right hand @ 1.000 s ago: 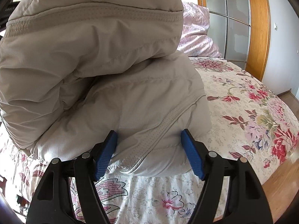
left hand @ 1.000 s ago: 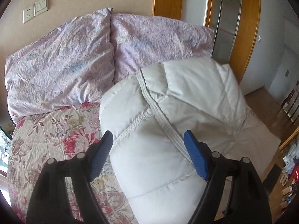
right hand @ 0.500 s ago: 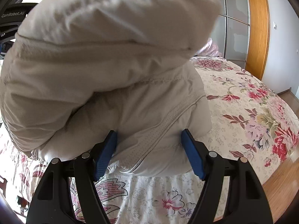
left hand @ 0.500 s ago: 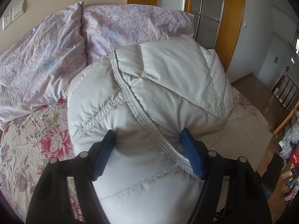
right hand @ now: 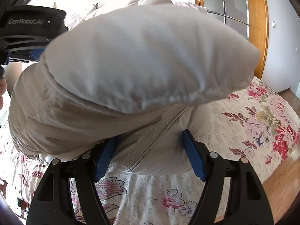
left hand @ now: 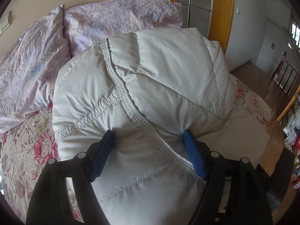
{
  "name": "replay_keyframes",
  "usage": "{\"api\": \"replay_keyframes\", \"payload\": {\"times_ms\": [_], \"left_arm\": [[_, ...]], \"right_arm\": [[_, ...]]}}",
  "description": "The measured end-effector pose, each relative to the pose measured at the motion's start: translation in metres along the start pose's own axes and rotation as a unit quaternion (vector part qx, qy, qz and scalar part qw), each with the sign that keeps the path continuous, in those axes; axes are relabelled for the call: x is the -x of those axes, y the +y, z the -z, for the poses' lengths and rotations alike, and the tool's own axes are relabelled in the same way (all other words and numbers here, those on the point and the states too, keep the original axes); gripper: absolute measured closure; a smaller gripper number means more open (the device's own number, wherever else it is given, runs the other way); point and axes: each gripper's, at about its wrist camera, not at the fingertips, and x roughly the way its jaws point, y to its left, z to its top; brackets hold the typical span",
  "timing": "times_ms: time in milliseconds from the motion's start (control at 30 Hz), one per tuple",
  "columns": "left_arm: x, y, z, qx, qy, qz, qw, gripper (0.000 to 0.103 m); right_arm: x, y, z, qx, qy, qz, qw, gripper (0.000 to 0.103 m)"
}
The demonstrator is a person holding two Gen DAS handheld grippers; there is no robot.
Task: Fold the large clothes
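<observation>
Gripping puffy white jacket (left hand: 150, 93) lower centre with left gripper (left hand: 148, 140), jaws easing open; right gripper (right hand: 150, 142) clamping its hem, probably zipper edge.

An off-white quilted puffer jacket (left hand: 168, 71) with stitched seams lies on a cream bedspread (right hand: 262, 123) printed with red and pink flowers. Behind it, two crinkled lilac pillows (left hand: 28, 71) carry a faint floral print. The black-framed gripper pads (left hand: 193, 155) are blue; the door frame (left hand: 221, 9) is orange-brown wood.
</observation>
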Motion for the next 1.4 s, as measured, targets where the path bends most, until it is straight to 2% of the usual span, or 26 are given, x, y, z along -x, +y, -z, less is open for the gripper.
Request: {"api": "replay_keyframes", "payload": {"times_ms": [800, 1000, 1200, 1400], "left_arm": [[-0.018, -0.018, 0.005, -0.017, 0.006, -0.016, 0.9997, 0.023], [-0.012, -0.02, 0.011, -0.016, 0.013, -0.015, 0.9997, 0.023], [0.0, -0.022, 0.018, -0.011, 0.008, -0.008, 0.9999, 0.023], [0.023, -0.021, 0.024, -0.003, -0.003, -0.007, 1.0, 0.024]], "right_arm": [[0.008, -0.001, 0.008, -0.003, 0.011, 0.005, 1.0, 0.03], [0.026, -0.003, 0.012, -0.003, 0.014, 0.008, 1.0, 0.03], [0.062, -0.007, 0.02, 0.019, -0.011, 0.043, 0.999, 0.03], [0.096, -0.023, 0.009, 0.013, -0.039, 0.048, 0.998, 0.03]]}}
